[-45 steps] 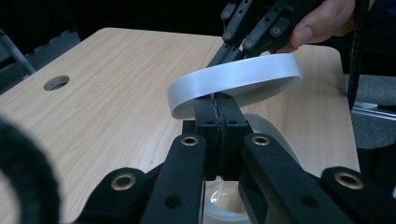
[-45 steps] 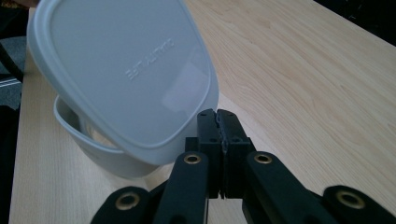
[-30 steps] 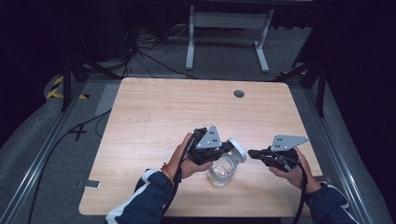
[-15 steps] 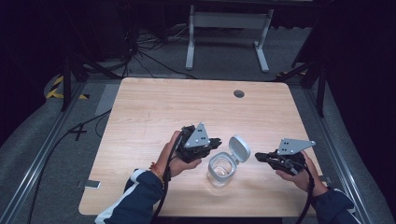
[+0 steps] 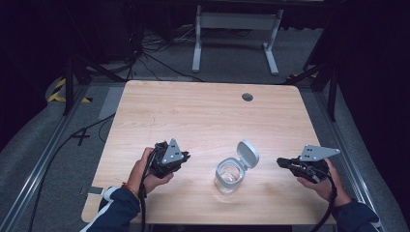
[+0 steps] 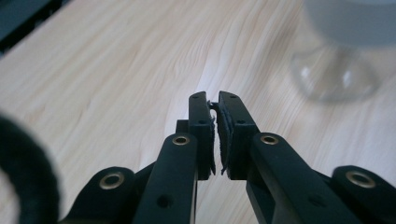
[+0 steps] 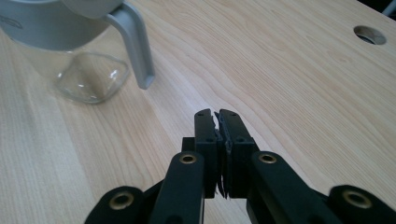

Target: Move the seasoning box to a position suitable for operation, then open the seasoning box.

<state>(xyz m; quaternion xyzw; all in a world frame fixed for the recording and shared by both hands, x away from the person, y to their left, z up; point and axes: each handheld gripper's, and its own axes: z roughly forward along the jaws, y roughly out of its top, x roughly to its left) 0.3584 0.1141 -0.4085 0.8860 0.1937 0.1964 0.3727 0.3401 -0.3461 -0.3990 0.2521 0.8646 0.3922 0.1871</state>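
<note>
Near edge of bench [image 5: 203,111]: L tongs [image 5: 183,157] and R tongs [image 5: 281,162], both pressed together w/ nothing between, each well apart from clear glass jar [image 5: 228,176] standing upright between them, its grey flip lid [image 5: 247,153] swung open, tilted up behind

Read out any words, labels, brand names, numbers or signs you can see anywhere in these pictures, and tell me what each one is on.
No text can be read.
Jar: a small dark mark on its grey collar at the top left of the right gripper view, too cut off and blurred to read.
Table: bare wood, no lettering.
Floor at the left: yellow and black hazard striping, a sign without words.
</note>
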